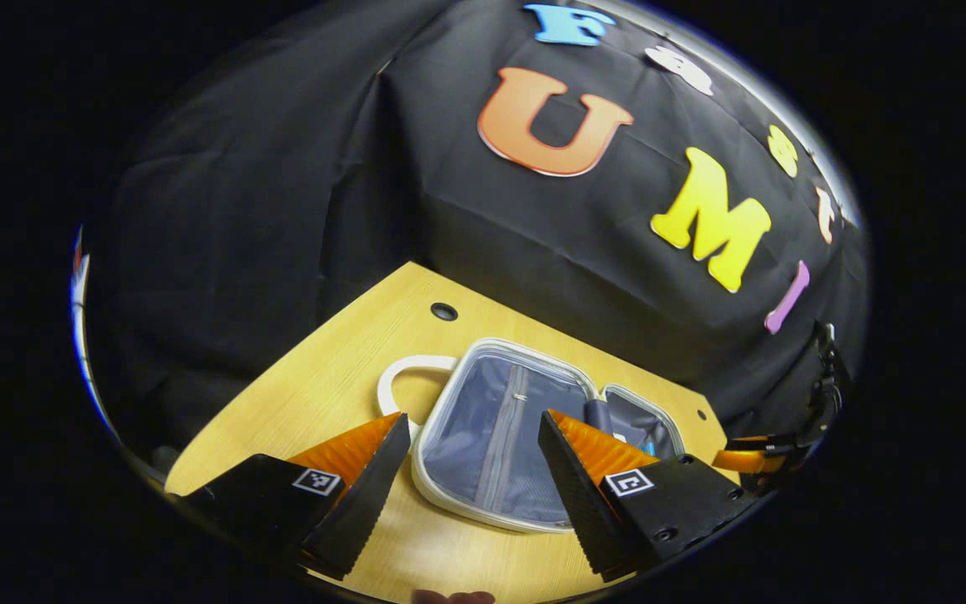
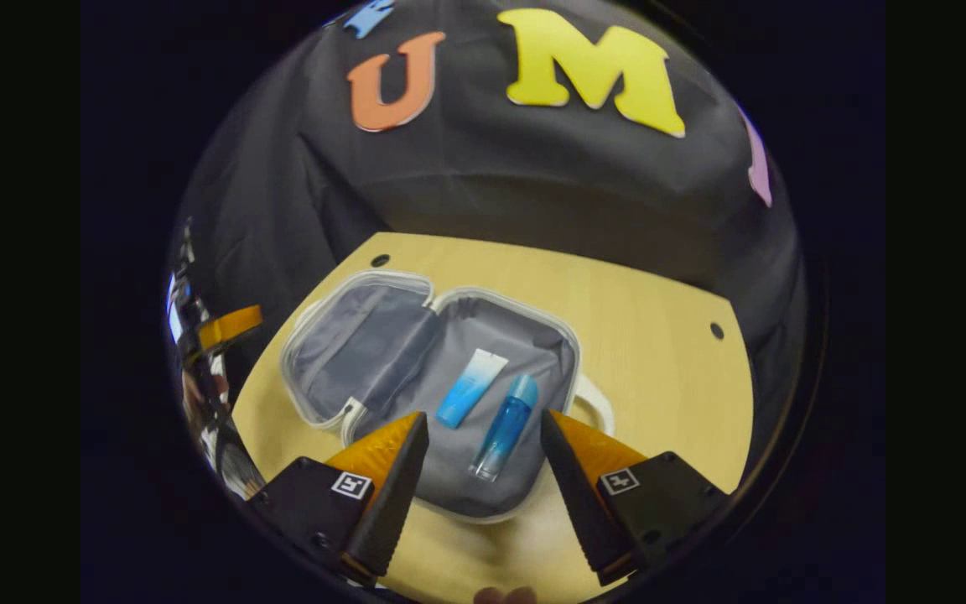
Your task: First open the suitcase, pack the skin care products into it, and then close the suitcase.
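I hold the left tool [image 1: 475, 449] low over the desk [image 1: 340, 369], its fingers spread wide with nothing between them, aimed at the open suitcase [image 1: 500, 436]. In the left gripper view I look across the case's lined half with its zipped pocket, the white handle [image 1: 403, 377] lying on the desk on its far left side. At the right edge of that view I think I see the other tool [image 1: 755, 457], though it is small and distorted there.

The right tool [image 2: 483, 457] also hangs open and empty, tilted down at the near edge of the suitcase [image 2: 416, 352]. In the right gripper view the case lies flat with both halves spread on the desk [image 2: 642, 327]. In the right half lie two skin care products: a blue tube [image 2: 470, 387] and just beside it a blue bottle [image 2: 506, 426], both lying down on the grey lining. The left half holds nothing loose that I can make out.
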`<state>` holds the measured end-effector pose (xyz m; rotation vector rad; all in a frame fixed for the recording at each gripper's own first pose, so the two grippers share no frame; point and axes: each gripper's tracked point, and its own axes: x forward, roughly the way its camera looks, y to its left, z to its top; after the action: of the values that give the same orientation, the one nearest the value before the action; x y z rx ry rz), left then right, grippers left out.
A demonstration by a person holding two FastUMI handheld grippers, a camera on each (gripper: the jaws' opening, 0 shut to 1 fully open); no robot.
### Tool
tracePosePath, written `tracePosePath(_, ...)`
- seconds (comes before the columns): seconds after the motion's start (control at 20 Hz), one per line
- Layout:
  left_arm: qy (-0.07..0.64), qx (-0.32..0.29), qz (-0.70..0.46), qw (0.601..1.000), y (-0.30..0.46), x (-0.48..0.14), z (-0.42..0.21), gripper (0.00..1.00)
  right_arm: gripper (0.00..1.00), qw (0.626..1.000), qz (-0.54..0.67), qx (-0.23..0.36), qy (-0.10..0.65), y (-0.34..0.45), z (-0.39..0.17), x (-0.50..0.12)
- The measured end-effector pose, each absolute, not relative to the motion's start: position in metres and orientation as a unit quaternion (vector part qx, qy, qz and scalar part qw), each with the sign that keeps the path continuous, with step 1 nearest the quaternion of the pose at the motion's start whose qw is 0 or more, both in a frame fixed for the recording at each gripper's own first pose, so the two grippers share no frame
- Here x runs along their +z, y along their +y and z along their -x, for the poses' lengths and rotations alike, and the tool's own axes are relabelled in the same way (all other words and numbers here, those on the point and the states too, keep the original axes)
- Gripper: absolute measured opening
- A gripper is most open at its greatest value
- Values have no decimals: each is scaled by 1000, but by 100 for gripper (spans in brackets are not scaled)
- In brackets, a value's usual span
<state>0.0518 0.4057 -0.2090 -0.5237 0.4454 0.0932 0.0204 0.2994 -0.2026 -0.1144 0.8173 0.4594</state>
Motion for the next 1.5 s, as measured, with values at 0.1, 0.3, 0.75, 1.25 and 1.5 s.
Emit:
tracePosePath(0.1, 235, 50, 314, 918, 434, -252, -67, 98, 81, 897, 90, 246, 356, 293, -17, -181)
tracePosePath(0.3, 240, 63, 453, 856, 471, -292, -102, 96, 81, 893, 118, 234, 365, 273, -20, -189)
tracePosePath(0.75, 272, 71, 476, 833, 459, -313, -148, 15, 81, 913, 111, 204, 336, 247, -33, -166)
tracePosePath(1.25, 202, 47, 347, 915, 411, -144, -144, 6, 81, 945, 68, 175, 266, 202, -27, -127)
tracePosePath(1.5, 174, 5, 268, 948, 323, -59, -142, 5, 81, 962, 99, 178, 183, 170, -26, -81)
